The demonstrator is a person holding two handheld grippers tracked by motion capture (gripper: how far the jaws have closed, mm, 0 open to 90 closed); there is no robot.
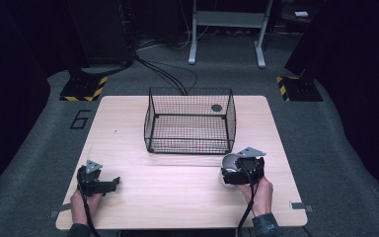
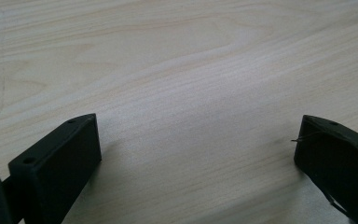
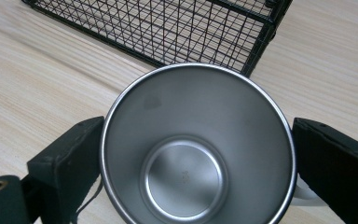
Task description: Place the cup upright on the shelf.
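- Nearest to us, we are looking at two hands coming in over the near edge of the wooden table (image 1: pixel 177 197), each one holding a set of tongs.
- We are seeing the left gripper (image 2: pixel 198 140) sitting low over the near left part of the table, its jaws standing wide apart with bare wood grain between them; nothing is lying in that gap.
- In the high view, we are watching the left hand (image 1: pixel 84 200) wrapping the left gripper from behind, the grey three-cornered plate riding on top.
- Over on the near right, we are finding the right gripper (image 3: pixel 198 154) straddling a steel cup (image 3: pixel 198 149): one black jaw is pressing at each side of the rim, so the tongs are gripping the cup.
- We are looking straight down into the cup, its mouth facing the camera and its round bottom shining at the centre; a pale handle is poking out by the right-hand jaw.
- From above, we are spotting the cup (image 1: pixel 228 163) just ahead of the right hand (image 1: pixel 260 195), near the table's right side.
- Just beyond the cup, we are seeing a black wire basket (image 1: pixel 190 123) standing on the middle of the table, its near right corner close to the cup but apart from it.
- Farther back, we are making out a grey floor, black cables and yellow-and-black striped plates.
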